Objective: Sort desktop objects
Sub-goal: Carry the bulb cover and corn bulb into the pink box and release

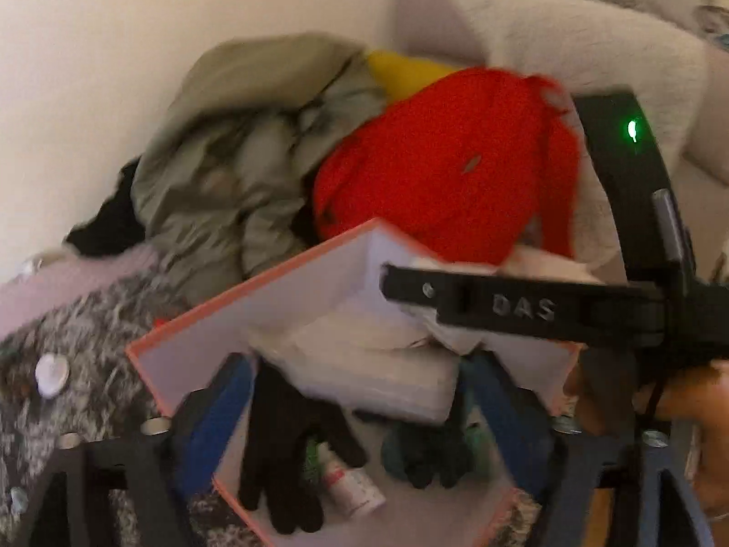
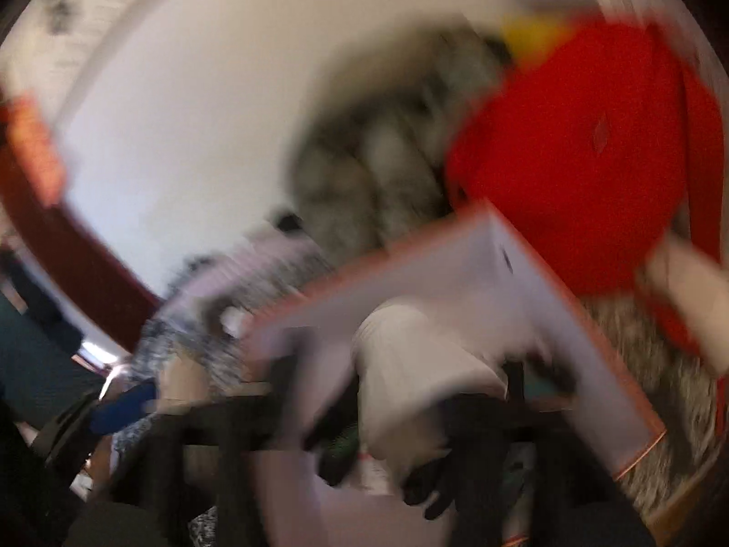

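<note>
Taking the pink-edged box (image 1: 273,291) as the landmark and reading the left wrist view from left to right: a grey-and-white mottled fuzzy blanket (image 1: 91,319) lies to the left of the box, with a small round white disc (image 1: 52,374) resting on it. Behind the box's left wall is a heap of olive-green padded clothing (image 1: 241,146), and behind its far corner a bright red garment (image 1: 455,159) with a bit of yellow (image 1: 401,70) showing above it. Inside the box, a black glove (image 1: 282,437) lies toward the left, a small white bottle with red print (image 1: 351,485) just right of it, a folded white cloth (image 1: 378,364) further back, and a dark teal-green glove (image 1: 428,451) to the right. The left gripper (image 1: 360,392) hangs over the box interior with its blue-padded fingers (image 1: 218,415) spread wide, and nothing is pinched between them. Crossing above the right side of the box is the right gripper (image 1: 524,307), a black bar with raised letters, held by a hand (image 1: 683,392) at the right edge. The right wrist view is heavily blurred; there the box (image 2: 410,273) shows the white cloth (image 2: 410,364) inside, and the right gripper's dark fingers seem parted with nothing clamped.
</note>
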`<control>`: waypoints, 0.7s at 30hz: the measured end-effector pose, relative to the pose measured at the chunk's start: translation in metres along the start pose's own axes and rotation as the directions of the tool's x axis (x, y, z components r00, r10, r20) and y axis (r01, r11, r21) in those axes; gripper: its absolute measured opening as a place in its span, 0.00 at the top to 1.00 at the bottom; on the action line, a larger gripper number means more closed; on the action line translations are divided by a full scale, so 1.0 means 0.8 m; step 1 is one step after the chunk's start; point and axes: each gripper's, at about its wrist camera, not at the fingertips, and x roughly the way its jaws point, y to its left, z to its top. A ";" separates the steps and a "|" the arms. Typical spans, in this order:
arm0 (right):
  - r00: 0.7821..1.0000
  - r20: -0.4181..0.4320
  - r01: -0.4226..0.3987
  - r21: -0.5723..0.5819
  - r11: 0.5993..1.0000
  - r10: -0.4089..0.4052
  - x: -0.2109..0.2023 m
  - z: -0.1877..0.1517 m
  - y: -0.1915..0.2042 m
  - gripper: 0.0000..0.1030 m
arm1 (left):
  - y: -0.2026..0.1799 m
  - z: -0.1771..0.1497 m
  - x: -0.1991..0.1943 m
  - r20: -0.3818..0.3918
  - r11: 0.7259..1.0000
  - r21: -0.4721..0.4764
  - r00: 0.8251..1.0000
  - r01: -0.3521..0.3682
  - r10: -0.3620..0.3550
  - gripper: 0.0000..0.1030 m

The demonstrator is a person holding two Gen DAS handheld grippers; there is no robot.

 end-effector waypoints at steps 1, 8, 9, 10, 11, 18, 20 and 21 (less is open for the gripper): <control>0.999 -0.026 0.021 0.030 0.999 -0.020 0.015 -0.002 -0.010 0.23 | 0.006 -0.003 -0.001 0.008 1.000 -0.006 1.000 -0.009 0.009 0.09; 0.996 0.055 0.064 0.034 0.997 -0.066 -0.033 -0.036 -0.026 0.20 | 0.056 -0.034 -0.032 -0.001 0.994 -0.098 0.999 -0.052 0.052 0.08; 0.996 0.066 0.059 0.039 0.998 -0.061 -0.043 -0.038 -0.026 0.20 | 0.064 -0.041 -0.040 0.000 0.991 -0.116 0.998 -0.063 0.063 0.08; 0.995 0.079 0.055 0.036 0.998 -0.057 -0.054 -0.039 -0.020 0.20 | 0.072 -0.047 -0.047 -0.002 0.988 -0.131 0.997 -0.076 0.077 0.08; 0.994 0.093 0.051 0.033 0.998 -0.054 -0.065 -0.039 -0.013 0.19 | 0.081 -0.055 -0.056 -0.005 0.985 -0.146 0.996 -0.091 0.091 0.08; 0.982 0.191 0.024 -0.057 0.998 -0.013 -0.141 -0.053 0.077 0.11 | 0.131 -0.109 -0.132 0.002 0.959 -0.211 0.981 -0.191 0.196 0.08; 0.979 0.203 0.001 -0.091 0.996 0.018 -0.152 -0.060 0.111 0.08 | 0.149 -0.127 -0.158 0.003 0.947 -0.233 0.974 -0.219 0.226 0.08; 0.978 0.205 -0.011 -0.102 0.995 0.032 -0.154 -0.063 0.125 0.06 | 0.159 -0.137 -0.170 0.002 0.941 -0.246 0.970 -0.234 0.242 0.07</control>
